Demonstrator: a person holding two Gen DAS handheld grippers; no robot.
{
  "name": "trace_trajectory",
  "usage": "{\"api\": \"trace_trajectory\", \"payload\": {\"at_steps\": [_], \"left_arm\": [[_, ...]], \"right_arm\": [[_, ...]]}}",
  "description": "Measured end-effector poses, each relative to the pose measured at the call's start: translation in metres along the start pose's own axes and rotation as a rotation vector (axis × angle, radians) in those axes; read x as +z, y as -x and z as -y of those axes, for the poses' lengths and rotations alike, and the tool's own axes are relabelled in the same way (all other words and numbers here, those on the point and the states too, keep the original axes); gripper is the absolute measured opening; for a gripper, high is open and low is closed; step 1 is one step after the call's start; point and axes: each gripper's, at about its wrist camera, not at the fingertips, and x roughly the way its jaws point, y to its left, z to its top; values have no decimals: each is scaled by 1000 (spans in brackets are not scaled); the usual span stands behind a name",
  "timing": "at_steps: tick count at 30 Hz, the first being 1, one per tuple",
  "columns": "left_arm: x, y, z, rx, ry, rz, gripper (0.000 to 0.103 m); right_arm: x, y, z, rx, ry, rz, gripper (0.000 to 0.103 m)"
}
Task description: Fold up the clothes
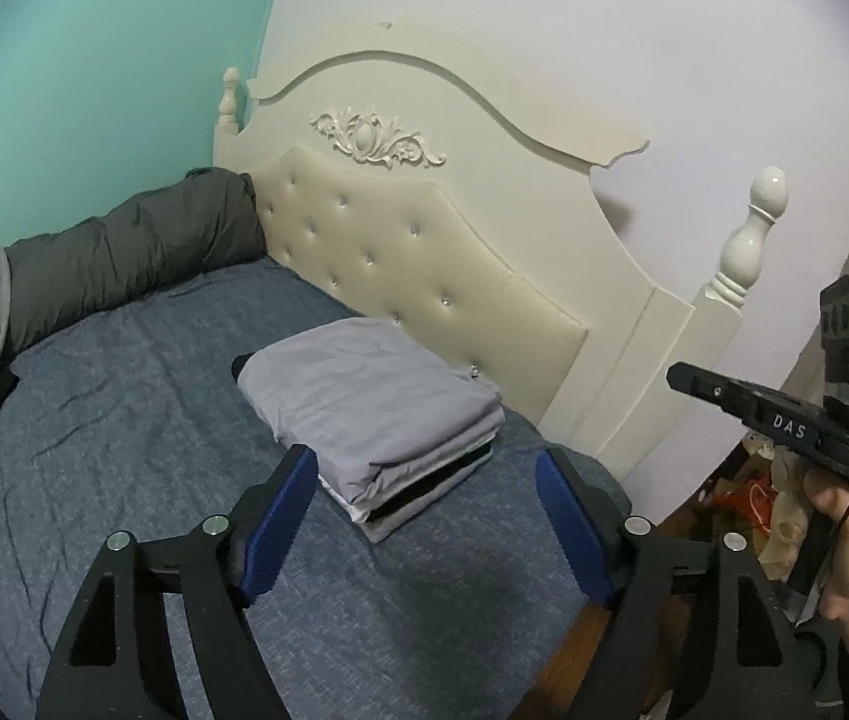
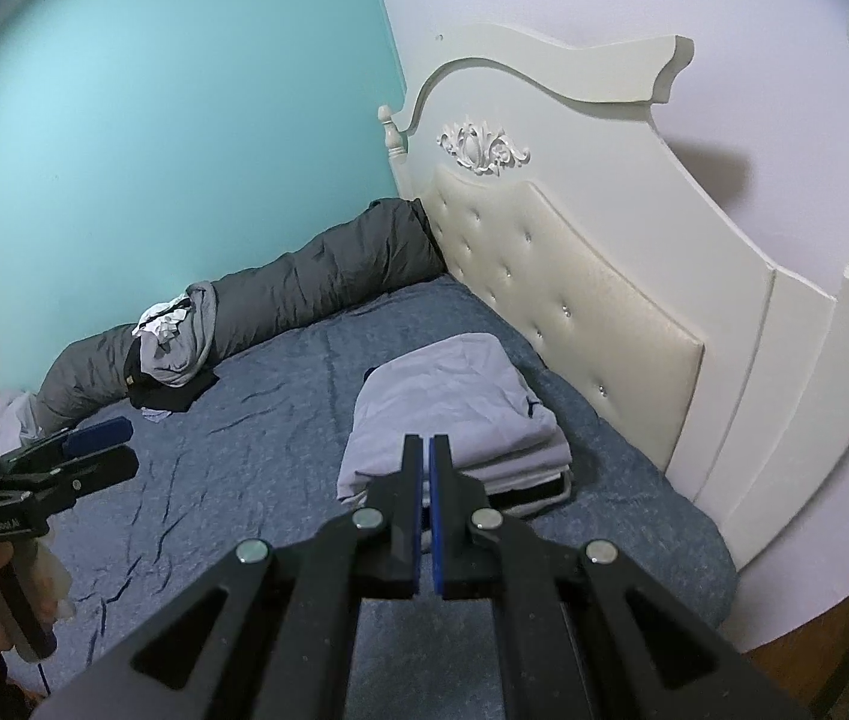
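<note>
The folded stack (image 1: 373,420) lay on the bed (image 1: 124,420) near the headboard (image 1: 424,252), its grey top piece squared off, so that garment looked done. The left claw (image 1: 421,516) stood wide and empty just short of it; the right claw (image 2: 426,504) was pinched closed on nothing. Next, I judge, came fetching another piece from the heap (image 2: 175,342) by the far wall.

One stack of folded clothes (image 1: 364,414) on one bed (image 1: 124,450). One rolled grey duvet (image 1: 130,246), one loose clothes heap (image 2: 175,342). Two grippers: left gripper (image 1: 424,480), right gripper (image 2: 426,468).
</note>
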Motion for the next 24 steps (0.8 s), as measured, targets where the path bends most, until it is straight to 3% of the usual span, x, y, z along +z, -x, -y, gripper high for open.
{"api": "trace_trajectory", "payload": {"at_steps": [3, 10, 24], "left_arm": [[-4, 8, 3, 0, -8, 8, 83], [-16, 23, 9, 19, -11, 30, 102], [-41, 42, 15, 40, -10, 40, 103]], "right_arm": [[-6, 7, -3, 0, -5, 0, 1], [-22, 25, -10, 1, -15, 13, 1], [-54, 57, -27, -29, -16, 38, 2]]}}
